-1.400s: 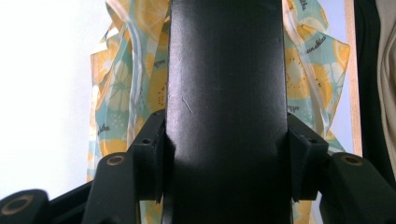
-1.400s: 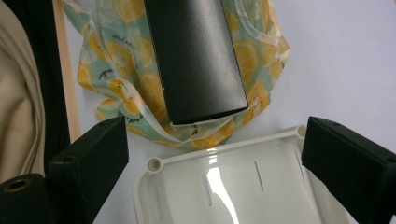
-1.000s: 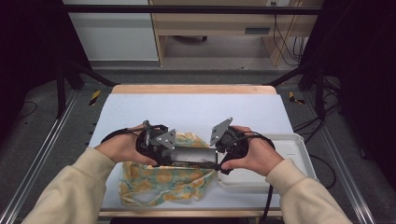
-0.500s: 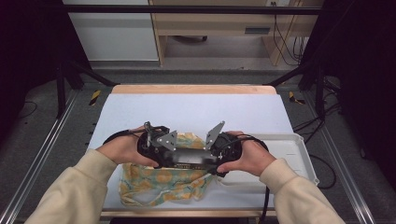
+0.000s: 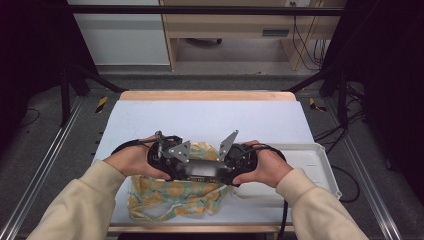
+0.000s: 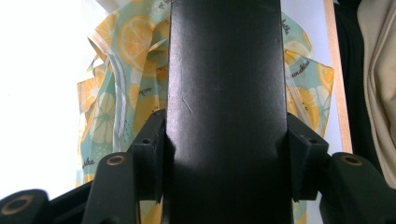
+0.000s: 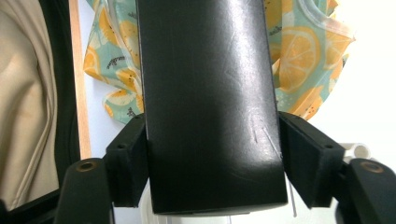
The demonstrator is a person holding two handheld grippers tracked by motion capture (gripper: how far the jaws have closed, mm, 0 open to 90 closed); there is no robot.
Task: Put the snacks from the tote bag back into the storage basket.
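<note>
**Both grippers on the black slab, the right one having just closed onto it**

Nearest to me, my right gripper [image 5: 226, 166] has the black slab [image 7: 210, 93] between its jaws. These jaws have just been closing, and in the right gripper view both pads now meet the slab's long edges, so I read this as a grip taken rather than one being approached. My left gripper [image 5: 184, 166] faces it from the other end. Its pads press on the same slab's edges, as the left gripper view shows. The slab therefore spans the gap between the two grippers, one end in each, and is held level above the work.

Directly beneath both grippers and the slab lies a lemon-print cloth [image 5: 170, 192], crumpled, with a pale hem showing. It spreads out past the slab on either side in both gripper views. Whether the slab touches the cloth I cannot tell.

Just beyond the outer side of my right gripper stands a white tray [image 5: 312, 167]. The pale table [image 5: 210, 120] runs on ahead of both grippers.

With the second grip made, I judge the slab to be supported at both ends and ready to be lifted or carried two-handed. A skewed pull by either hand could twist it out of the pads.
</note>
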